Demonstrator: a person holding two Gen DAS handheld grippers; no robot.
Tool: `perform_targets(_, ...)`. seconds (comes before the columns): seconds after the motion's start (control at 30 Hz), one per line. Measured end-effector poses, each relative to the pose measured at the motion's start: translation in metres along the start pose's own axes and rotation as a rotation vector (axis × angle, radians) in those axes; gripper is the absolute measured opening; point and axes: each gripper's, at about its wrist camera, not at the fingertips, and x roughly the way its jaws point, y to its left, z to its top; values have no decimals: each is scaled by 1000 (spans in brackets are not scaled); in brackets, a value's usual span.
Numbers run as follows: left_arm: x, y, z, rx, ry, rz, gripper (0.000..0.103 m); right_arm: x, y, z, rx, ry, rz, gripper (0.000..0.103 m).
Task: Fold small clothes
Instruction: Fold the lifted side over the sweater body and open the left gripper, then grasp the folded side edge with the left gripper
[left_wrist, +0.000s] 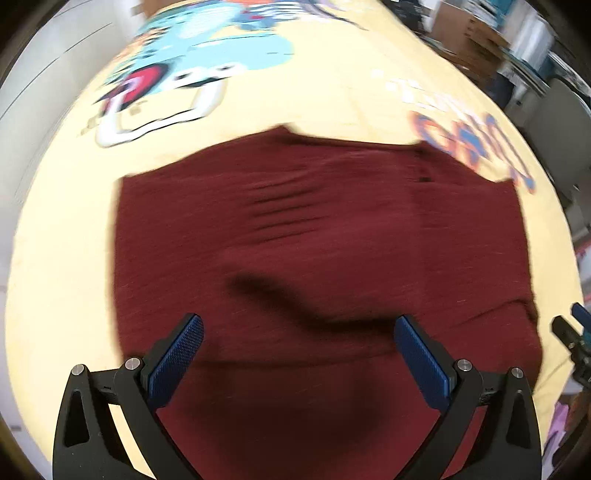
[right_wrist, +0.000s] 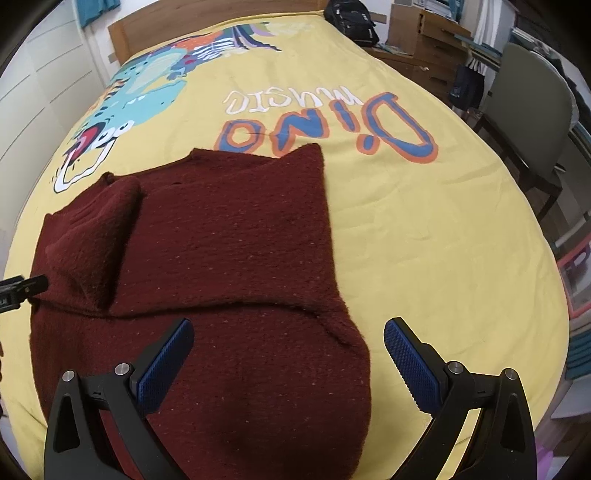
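A dark red knit sweater (left_wrist: 314, 229) lies partly folded on the yellow bedspread (left_wrist: 59, 240). The left wrist view is motion-blurred. My left gripper (left_wrist: 298, 325) is open and empty, hovering over the sweater's near part. In the right wrist view the sweater (right_wrist: 221, 236) shows a sleeve folded inward on the left and a fold line across its near part. My right gripper (right_wrist: 289, 332) is open and empty above the sweater's near right edge. The left gripper's tip (right_wrist: 22, 286) shows at the left edge, and the right gripper's tip (left_wrist: 570, 332) shows at the right edge of the left wrist view.
The yellow bedspread (right_wrist: 424, 229) carries a dinosaur print (right_wrist: 147, 85) and "Dino music" lettering (right_wrist: 332, 125). A wooden headboard (right_wrist: 184, 18) and black bag (right_wrist: 351, 18) are at the far end. A grey chair (right_wrist: 532, 110) and drawers (right_wrist: 424, 40) stand right of the bed.
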Motion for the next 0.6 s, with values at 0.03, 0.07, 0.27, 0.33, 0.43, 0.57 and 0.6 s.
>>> perform_targets(0.03, -2, 13, -4, -14, 0, 18, 102, 0, 3, 0, -4, 1, 3, 103)
perform_targets(0.07, -4, 24, -9, -22, -2, 37, 102, 0, 5, 0, -5, -5, 3, 103)
perform_targets(0.27, 0, 83, -33, -57, 12, 112, 101, 1, 24, 2, -44, -6, 3, 103)
perform_targets(0.33, 9, 97, -39, -77, 18, 126, 101, 4, 32, 2, -60, 4, -1, 103)
perform_targets(0.43, 21, 112, -39, -121, 20, 117, 88, 8, 43, 2, -81, 15, 5, 103)
perform_targets(0.57, 41, 120, -36, -133, 53, 86, 67, 11, 61, 4, -120, 20, 11, 103)
perform_targets(0.6, 43, 120, -34, -129, 47, 78, 67, 11, 67, 6, -133, 18, 16, 103)
